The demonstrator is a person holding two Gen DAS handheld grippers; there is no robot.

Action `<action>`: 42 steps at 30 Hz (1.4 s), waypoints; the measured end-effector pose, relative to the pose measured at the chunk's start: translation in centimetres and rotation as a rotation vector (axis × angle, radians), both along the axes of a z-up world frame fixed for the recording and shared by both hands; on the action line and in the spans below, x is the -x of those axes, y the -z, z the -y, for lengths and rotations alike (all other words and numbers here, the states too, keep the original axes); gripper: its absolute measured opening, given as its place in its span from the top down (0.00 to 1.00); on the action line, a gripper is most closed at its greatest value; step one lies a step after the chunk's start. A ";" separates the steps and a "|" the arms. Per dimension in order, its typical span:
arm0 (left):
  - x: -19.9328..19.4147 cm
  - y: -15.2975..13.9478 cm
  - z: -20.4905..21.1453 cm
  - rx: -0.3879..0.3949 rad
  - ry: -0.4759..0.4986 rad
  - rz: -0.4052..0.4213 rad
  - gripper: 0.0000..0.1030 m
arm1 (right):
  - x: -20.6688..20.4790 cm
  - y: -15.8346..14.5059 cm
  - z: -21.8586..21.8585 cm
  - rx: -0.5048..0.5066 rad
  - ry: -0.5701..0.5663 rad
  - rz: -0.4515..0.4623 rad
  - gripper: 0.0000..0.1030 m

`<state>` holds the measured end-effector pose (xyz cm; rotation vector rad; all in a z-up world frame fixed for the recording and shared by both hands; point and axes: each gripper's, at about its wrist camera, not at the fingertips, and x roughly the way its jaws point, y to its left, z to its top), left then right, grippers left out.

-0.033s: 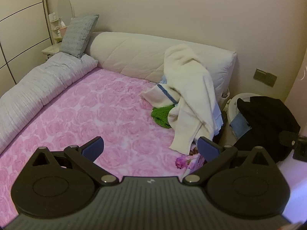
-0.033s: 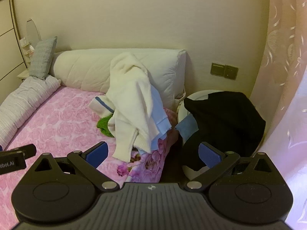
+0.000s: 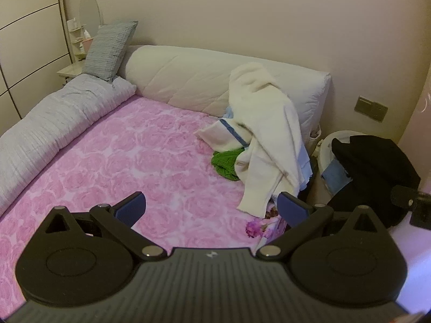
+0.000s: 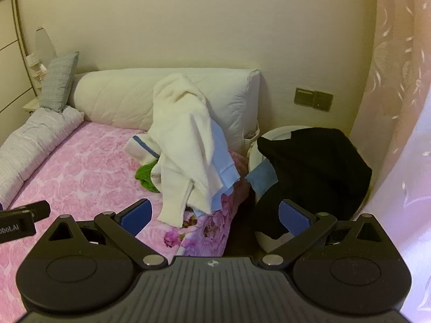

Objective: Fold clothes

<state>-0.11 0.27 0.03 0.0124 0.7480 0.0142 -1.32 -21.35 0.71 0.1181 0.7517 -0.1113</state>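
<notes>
**On the pink bed, a heap of clothes waits with both grippers held wide**

Across most of both views lies the bed (image 3: 121, 148), covered in a pink rose-patterned sheet. Along its left side runs a rolled grey quilt (image 3: 48, 123), with a grey pillow (image 3: 110, 48) propped at the far end. A long white bolster (image 3: 188, 78) lies against the wall at the head.

Beside the bed's right edge stands a white round basket (image 4: 277, 134), with a black garment (image 4: 317, 167) draped over it and a blue cloth (image 4: 262, 179) poking from beneath.

The clothes pile sits at the far right corner of the bed, leaning on the bolster. A cream-white garment (image 3: 266, 123) is on top and hangs down toward the mattress edge. A light blue garment (image 4: 222, 156) shows under it on the right, a white piece with a blue stripe (image 3: 223, 134) sticks out to the left, and a green knit (image 3: 223, 161) lies beneath, touching the sheet.

The left gripper (image 3: 211, 207) hovers above the bare sheet, fingers spread, holding nothing. The right gripper (image 4: 214, 214) is likewise spread and empty, near the bed's right edge, with the pile well beyond its tips.

A wall switch (image 4: 313, 99) is mounted right of the bolster.
</notes>
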 end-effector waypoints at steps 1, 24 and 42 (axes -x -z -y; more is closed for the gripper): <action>0.1 0.0 -0.2 0.003 0.003 -0.001 0.00 | 0.0 0.1 -0.1 -0.001 -0.001 0.000 0.00; -0.9 -0.9 -4.7 0.002 0.059 -0.019 0.00 | 2.0 3.1 -2.3 0.011 -0.027 0.013 0.00; -2.8 -0.6 -5.8 0.010 0.061 -0.010 0.00 | -0.3 1.4 -2.8 0.001 -0.039 0.004 0.00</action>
